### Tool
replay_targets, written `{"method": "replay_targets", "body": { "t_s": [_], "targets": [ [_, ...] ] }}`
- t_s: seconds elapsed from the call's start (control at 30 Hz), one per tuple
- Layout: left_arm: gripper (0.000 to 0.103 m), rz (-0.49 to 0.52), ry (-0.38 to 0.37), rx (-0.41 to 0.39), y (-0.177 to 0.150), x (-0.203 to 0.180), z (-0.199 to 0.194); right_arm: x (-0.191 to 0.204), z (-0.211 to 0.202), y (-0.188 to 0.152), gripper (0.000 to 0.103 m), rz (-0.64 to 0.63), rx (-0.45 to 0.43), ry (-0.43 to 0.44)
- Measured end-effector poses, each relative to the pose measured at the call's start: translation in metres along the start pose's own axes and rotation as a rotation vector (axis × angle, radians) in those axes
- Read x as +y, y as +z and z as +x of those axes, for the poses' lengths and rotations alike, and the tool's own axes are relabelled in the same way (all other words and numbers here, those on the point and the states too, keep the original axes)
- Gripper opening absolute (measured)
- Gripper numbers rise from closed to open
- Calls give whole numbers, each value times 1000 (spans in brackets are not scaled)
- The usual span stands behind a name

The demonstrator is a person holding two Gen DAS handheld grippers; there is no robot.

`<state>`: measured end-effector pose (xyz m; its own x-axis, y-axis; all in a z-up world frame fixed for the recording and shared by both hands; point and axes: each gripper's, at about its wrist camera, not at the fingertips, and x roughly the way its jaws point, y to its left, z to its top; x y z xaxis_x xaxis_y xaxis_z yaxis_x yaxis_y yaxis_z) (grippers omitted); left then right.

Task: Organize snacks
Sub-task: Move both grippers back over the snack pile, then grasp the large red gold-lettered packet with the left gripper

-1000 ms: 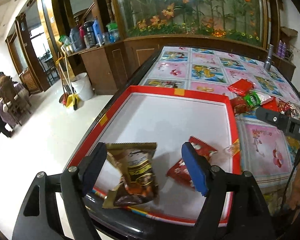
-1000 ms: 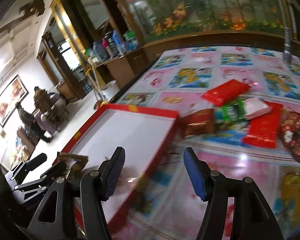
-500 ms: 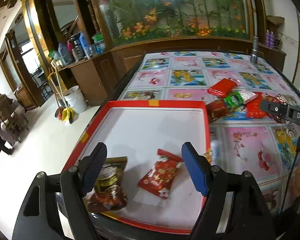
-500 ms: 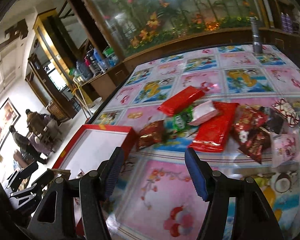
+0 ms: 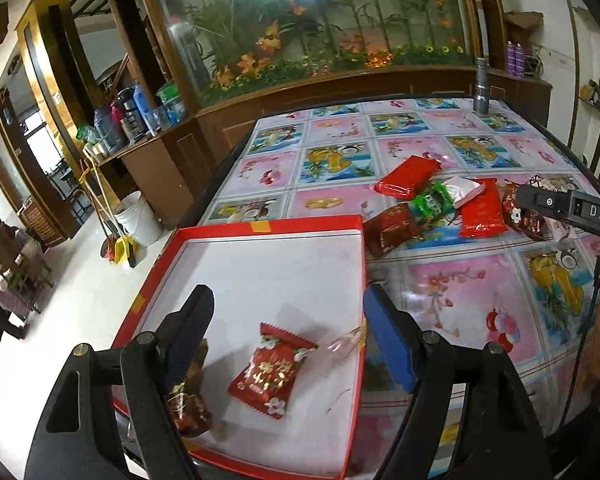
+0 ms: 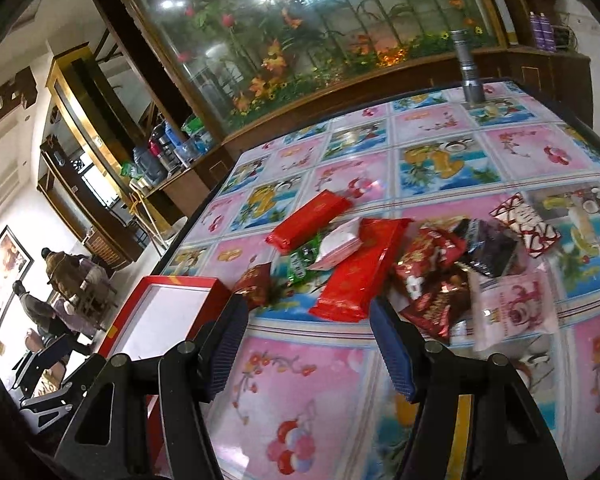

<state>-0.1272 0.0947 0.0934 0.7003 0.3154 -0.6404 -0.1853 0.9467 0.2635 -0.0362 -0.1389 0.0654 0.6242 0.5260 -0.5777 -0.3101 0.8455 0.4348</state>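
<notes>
- A brown-and-gold snack bag (image 5: 190, 400) lies at the near left corner of the red-rimmed tray (image 5: 268, 225), partly hidden behind the left finger of the left gripper (image 5: 286, 340).
- The left gripper hangs above the tray's white floor with its blue-padded fingers (image 5: 388, 344) spread wide apart and nothing between them.
- A small red candy packet (image 5: 270, 370) with gold lettering rests flat in the tray below the gap, just right of the brown bag and touching neither finger.
- A clear wrapper (image 5: 346, 342) sits against the tray's right wall.
- The tray stands on the table (image 5: 452, 292), which is covered in a pink and blue picture cloth; its far right corner is just beside a dark red packet (image 5: 394, 230).
- The rest of the snacks lie in a loose pile (image 6: 400, 264) on the cloth beyond the tray: a long red packet (image 6: 362, 270), a green one (image 6: 302, 262), a white and pink one (image 6: 338, 244), several dark red bags and a pale pink pouch (image 6: 512, 312).
- The right gripper (image 6: 310, 344) hovers over the cloth before that pile, fingers wide apart and empty, the long red packet lined up past the gap.
- A grey flashlight (image 6: 470, 70) stands upright at the table's far edge.
</notes>
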Motion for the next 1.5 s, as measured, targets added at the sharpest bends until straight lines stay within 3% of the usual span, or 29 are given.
{"method": "replay_targets", "body": {
  "t_s": [0.17, 0.37, 0.5, 0.67, 0.9, 1.07, 1.13, 1.27, 1.33, 1.5],
  "targets": [
    [77, 45, -17, 18, 4, -17, 9, -28, -7, 7, 66, 12, -20, -57],
    [77, 116, -46, 32, 16, -49, 29, -90, -15, 14, 68, 95, 3, -167],
    [77, 162, -76, 46, 27, -73, 45, -113, -17, 12, 68, 140, 25, -177],
    [77, 173, -98, 77, 37, -85, 60, -101, -3, 14, 68, 99, 71, -138],
    [77, 182, -170, 122, 48, -101, 68, -70, 43, 19, 68, -32, 167, -260],
    [77, 197, -215, 140, 58, -122, 78, -64, 52, 11, 64, -154, 187, -372],
    [77, 207, -241, 153, 61, -132, 85, -73, 48, 14, 62, -125, 185, -365],
    [77, 214, -291, 193, 68, -149, 100, -108, 27, 27, 62, 113, 181, -164],
    [77, 220, -316, 208, 71, -158, 107, -121, 19, 30, 63, 185, 159, -152],
    [77, 215, -370, 251, 76, -174, 122, -123, 10, 34, 63, 203, 111, -158]
  ]
}}
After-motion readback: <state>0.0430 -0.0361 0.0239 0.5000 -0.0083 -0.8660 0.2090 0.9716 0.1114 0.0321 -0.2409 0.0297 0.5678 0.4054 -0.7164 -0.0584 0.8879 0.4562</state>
